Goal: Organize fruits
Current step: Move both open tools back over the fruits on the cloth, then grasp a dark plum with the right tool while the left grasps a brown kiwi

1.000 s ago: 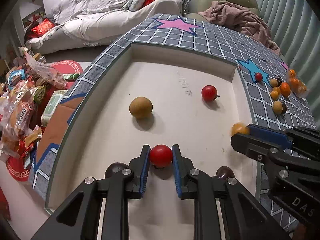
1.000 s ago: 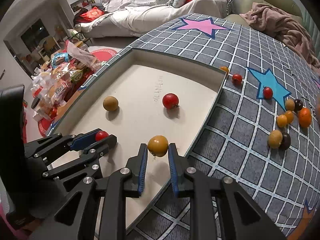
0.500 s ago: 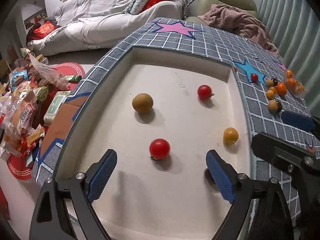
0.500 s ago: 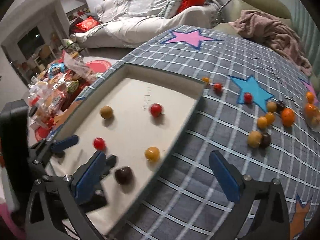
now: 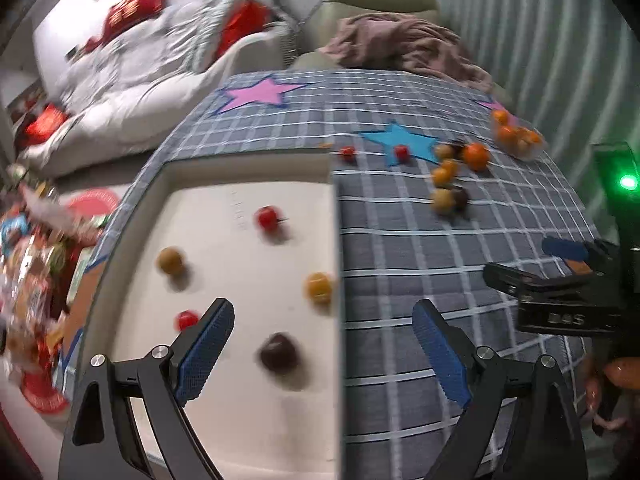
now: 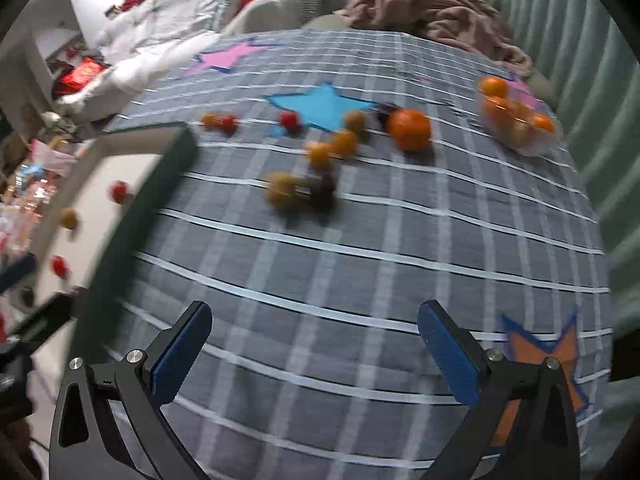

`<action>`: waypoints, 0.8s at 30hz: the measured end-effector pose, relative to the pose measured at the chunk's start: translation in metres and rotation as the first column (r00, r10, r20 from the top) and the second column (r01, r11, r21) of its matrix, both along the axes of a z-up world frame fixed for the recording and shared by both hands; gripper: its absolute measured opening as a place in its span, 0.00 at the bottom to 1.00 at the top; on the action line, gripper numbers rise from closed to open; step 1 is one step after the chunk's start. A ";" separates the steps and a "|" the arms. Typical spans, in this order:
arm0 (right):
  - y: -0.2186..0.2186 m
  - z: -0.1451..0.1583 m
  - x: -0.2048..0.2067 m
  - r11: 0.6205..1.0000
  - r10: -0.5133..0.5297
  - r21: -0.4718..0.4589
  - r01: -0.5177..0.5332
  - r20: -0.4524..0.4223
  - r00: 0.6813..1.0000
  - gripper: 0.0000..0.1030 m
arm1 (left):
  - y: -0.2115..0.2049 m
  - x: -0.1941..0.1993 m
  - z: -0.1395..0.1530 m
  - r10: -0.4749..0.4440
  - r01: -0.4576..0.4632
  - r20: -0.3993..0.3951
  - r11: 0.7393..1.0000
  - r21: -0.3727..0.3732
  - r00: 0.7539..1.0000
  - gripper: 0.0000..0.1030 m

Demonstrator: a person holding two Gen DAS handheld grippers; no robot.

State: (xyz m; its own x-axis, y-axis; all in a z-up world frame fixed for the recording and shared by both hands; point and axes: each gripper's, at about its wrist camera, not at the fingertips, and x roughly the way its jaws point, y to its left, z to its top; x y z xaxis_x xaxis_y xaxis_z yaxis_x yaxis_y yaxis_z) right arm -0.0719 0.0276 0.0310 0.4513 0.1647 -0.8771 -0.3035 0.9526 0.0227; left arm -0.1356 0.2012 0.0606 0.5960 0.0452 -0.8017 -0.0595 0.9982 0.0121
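Note:
A white tray (image 5: 332, 208) sits on a grey checked cloth (image 5: 420, 240). In it lie a dark fruit (image 5: 279, 354), a yellow fruit (image 5: 319, 286), a brown fruit (image 5: 171, 260) and two red ones (image 5: 267, 218). My left gripper (image 5: 322, 354) is open and empty above the tray's right edge. My right gripper (image 6: 314, 350) is open and empty over the bare cloth. Loose fruits lie ahead on the cloth: a brown one (image 6: 281, 191), a dark one (image 6: 325, 188), small yellow ones (image 6: 344, 142), an orange (image 6: 410, 129) and small red ones (image 6: 289, 119).
A clear plastic box of oranges (image 6: 516, 120) stands at the far right. A sofa with bedding (image 5: 140, 68) and a pink blanket (image 5: 400, 48) lie beyond the table. Snack packets (image 5: 32, 280) crowd the floor at left. The right gripper shows in the left wrist view (image 5: 560, 276).
Both grippers opened and let go of the red and yellow fruits in the tray. Both have since pulled back and swung right toward the loose fruits.

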 end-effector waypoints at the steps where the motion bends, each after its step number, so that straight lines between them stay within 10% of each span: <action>1: -0.005 -0.002 0.001 1.000 -0.009 -0.005 0.009 0.002 1.000 1.00 | -0.007 0.002 -0.001 -0.015 0.015 -0.002 1.000 0.008 1.000 0.89; 18: 0.006 -0.015 0.049 0.997 0.072 0.001 -0.073 0.059 0.996 0.98 | -0.067 0.047 -0.032 -0.038 0.046 -0.076 0.994 0.101 0.996 0.89; 24: 0.022 -0.018 0.065 0.992 0.125 0.006 -0.126 0.088 0.988 0.76 | -0.067 0.062 -0.038 -0.026 0.035 -0.086 0.993 0.109 0.996 0.89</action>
